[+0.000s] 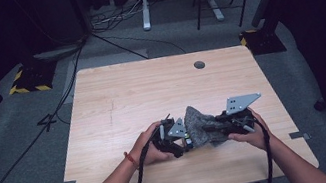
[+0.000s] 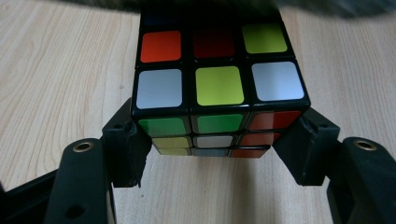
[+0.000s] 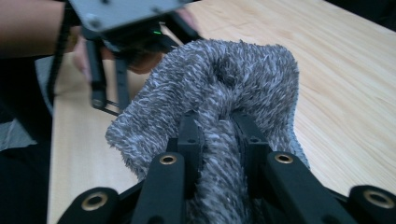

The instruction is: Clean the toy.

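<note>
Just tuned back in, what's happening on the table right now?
A person is working at the wooden table with a gripper in each hand. The left gripper is clamped on a Rubik's cube, its jaws pressing the cube's two sides just above the tabletop. The right gripper pinches a fuzzy grey cloth between its jaws. In the high view the cloth sits bunched between the two grippers, right against the cube end of the left one.

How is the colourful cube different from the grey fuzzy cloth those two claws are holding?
The cube is rigid, glossy and square-edged, tiled in many colours; the cloth is soft, shaggy, plain grey and bunched. The left gripper clamps the cube by opposite sides; the right gripper pinches a fold of cloth. Both are held just over the table.
</note>
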Tool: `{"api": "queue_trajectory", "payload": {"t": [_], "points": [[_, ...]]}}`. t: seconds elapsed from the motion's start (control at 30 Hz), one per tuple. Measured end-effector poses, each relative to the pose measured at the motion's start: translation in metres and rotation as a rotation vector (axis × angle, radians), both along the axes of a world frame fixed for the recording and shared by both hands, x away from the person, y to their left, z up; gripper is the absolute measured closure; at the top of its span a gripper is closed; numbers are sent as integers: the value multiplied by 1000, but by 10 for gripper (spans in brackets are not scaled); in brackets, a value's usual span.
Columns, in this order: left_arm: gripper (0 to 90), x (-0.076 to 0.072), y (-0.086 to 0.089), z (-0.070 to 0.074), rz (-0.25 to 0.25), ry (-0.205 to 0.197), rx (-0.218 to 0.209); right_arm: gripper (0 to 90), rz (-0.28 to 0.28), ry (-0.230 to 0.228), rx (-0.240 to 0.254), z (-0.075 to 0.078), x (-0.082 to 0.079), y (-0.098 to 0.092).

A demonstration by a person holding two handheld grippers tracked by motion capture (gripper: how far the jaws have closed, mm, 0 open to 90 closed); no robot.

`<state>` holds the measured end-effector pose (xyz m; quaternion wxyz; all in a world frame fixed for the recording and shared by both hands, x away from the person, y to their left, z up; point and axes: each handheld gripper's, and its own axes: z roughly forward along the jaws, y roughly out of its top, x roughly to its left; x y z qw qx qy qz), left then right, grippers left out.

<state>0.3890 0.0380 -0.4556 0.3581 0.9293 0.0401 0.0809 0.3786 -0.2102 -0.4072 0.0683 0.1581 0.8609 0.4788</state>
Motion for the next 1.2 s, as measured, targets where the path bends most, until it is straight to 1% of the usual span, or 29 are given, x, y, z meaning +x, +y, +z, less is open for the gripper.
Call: {"api": "queue_trajectory", "payload": {"t": [0.1, 0.13, 0.17, 0.23, 0.3, 0.33, 0.4, 0.47, 0.53, 0.57, 0.6, 0.67, 0.7, 0.73, 0.77, 0.8, 0.83, 0.87, 0.97, 1.0, 1.07, 1.1, 1.13, 1.2], "points": [[339, -1, -2, 3, 0, -1, -11, 758, 32, 11, -21, 0, -5, 14], [339, -3, -3, 4, -5, -12, -8, 758, 31, 8, -39, -1, -6, 20], [339, -4, -4, 3, -3, -15, 0, 757, 29, -5, -69, -3, -8, 26], [339, -5, -4, 2, -5, -13, 10, 757, 17, -7, -81, -5, -8, 30], [339, -5, -4, 1, -11, -9, 12, 757, 2, -17, -92, -5, -8, 31], [340, -6, -3, 1, -15, -6, 9, 757, -14, -26, -102, -5, -7, 30], [339, -7, -4, 3, -15, -11, 6, 757, -44, -31, -107, -6, -4, 25], [340, -8, -3, 3, -21, -8, 3, 758, -75, -47, -130, -8, 0, 21], [340, -9, -3, 3, -29, -2, 3, 758, -101, -41, -136, -10, 4, 15], [341, -9, -3, 4, -30, -5, 0, 758, -113, -41, -147, -12, 6, 12], [341, -9, -3, 4, -27, -5, -4, 758, -122, -37, -148, -13, 8, 8], [341, -10, -3, 5, -32, -1, -14, 758, -126, -20, -124, -14, 10, 3], [340, -10, -3, 5, -32, -6, -7, 758, -129, -15, -120, -15, 11, 2], [341, -9, -3, 5, -32, -7, -8, 758, -130, -19, -121, -14, 9, 1], [340, -9, -3, 4, -27, -1, -19, 758, -124, -18, -111, -13, 8, 2], [341, -9, -3, 5, -28, 1, -21, 758, -107, -17, -94, -11, 5, 4], [341, -9, -3, 5, -29, -4, -21, 758, -95, -21, -90, -9, 2, 7], [341, -9, -3, 6, -29, -11, -24, 758, -79, -29, -90, -7, -1, 12], [341, -11, -2, 8, -23, -20, -21, 758, -60, -53, -95, -3, -8, 22], [341, -10, -2, 8, -21, -19, -27, 758, -63, -63, -101, -3, -8, 23], [341, -10, -1, 9, -21, -24, -34, 759, -71, -64, -101, -3, -8, 22], [341, -11, 0, 10, -14, -23, -35, 758, -80, -57, -97, -3, -7, 19], [341, -11, 1, 11, -14, -18, -46, 758, -88, -61, -100, -3, -6, 16], [341, -10, 2, 12, -11, -20, -60, 758, -115, -53, -92, -3, -3, 8]]}}
